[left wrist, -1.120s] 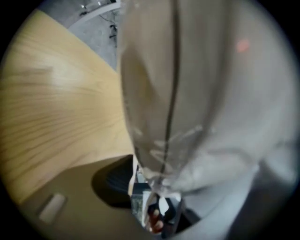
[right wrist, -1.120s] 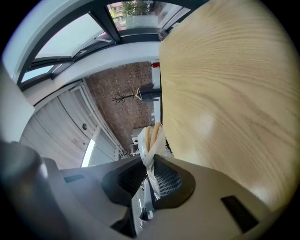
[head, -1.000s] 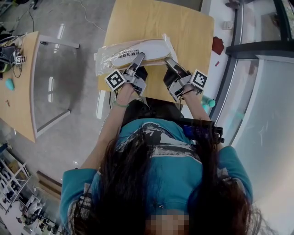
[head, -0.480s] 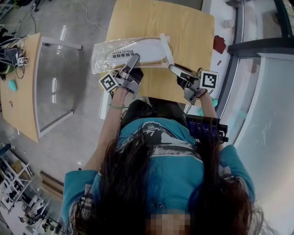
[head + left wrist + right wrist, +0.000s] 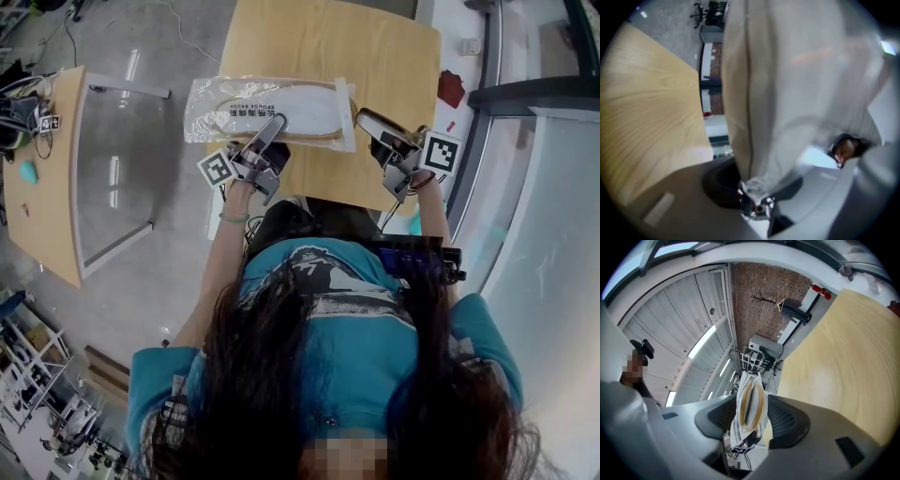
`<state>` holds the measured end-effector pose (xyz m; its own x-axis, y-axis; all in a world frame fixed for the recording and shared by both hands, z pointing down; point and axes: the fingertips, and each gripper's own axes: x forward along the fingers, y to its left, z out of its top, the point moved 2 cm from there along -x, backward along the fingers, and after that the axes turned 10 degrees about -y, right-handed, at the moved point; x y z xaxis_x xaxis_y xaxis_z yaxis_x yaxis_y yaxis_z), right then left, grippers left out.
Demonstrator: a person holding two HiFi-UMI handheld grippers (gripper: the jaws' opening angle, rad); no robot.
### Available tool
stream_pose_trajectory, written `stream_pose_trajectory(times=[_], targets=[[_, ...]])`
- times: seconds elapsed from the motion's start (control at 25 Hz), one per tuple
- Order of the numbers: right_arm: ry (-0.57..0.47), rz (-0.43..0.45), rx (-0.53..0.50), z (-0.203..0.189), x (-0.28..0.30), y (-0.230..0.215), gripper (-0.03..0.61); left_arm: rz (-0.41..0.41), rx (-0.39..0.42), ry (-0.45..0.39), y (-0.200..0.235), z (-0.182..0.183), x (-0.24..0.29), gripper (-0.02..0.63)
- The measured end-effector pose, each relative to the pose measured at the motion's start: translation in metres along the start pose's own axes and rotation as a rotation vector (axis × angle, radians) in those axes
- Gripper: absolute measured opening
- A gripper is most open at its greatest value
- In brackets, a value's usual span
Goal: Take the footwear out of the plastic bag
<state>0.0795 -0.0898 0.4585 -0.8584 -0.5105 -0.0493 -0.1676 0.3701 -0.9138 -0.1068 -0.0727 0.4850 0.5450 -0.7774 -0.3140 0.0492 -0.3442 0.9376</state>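
While the clear plastic bag (image 5: 216, 98) spreads flat over the near half of the light wooden desk (image 5: 328, 47) in the head view, the white, tan-edged footwear (image 5: 291, 105) remains sealed inside it. The left tongs (image 5: 275, 125) reach in from the desk's near edge onto the bag's near side. The right tongs (image 5: 364, 116) stand at the desk's near right, just beside the bag's right end.

In the left gripper view, the left tongs (image 5: 752, 190) are clamped on a bunched fold of the bag film (image 5: 797, 93), with the desk top (image 5: 647, 117) at the left.

In the right gripper view, the right tongs (image 5: 751, 416) are opening. The bag end (image 5: 740, 430) and the footwear edge (image 5: 750, 401) stand between the pads, unpressed, with the desk (image 5: 843, 371) at the right.
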Motion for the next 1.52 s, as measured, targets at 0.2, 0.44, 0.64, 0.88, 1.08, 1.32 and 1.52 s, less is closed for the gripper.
stream_pose_trajectory(times=[0.2,0.44,0.64,0.88,1.08,1.32,1.52], targets=[[0.018,0.017,0.063,-0.004,0.005,-0.005,0.189,0.010,0.004,0.017,0.003,-0.002,0.002,0.107],[0.064,-0.048,0.023,-0.010,0.007,-0.017,0.173,0.016,0.071,0.077,-0.001,-0.002,0.004,0.107],[0.059,0.020,0.132,-0.010,0.007,-0.014,0.172,0.011,0.081,0.090,0.000,-0.003,0.011,0.104],[0.117,-0.021,0.099,-0.012,0.009,-0.019,0.143,0.040,0.124,0.134,0.000,-0.003,0.015,0.104],[0.097,-0.051,0.083,-0.009,0.009,-0.016,0.095,0.043,0.135,0.097,-0.001,-0.003,0.016,0.111],[0.057,-0.065,0.134,-0.008,0.007,-0.018,0.086,0.062,0.118,-0.003,0.008,0.006,0.020,0.130],[0.053,-0.082,0.102,-0.005,0.006,-0.012,0.086,0.073,0.158,0.069,0.012,0.010,0.026,0.136]])
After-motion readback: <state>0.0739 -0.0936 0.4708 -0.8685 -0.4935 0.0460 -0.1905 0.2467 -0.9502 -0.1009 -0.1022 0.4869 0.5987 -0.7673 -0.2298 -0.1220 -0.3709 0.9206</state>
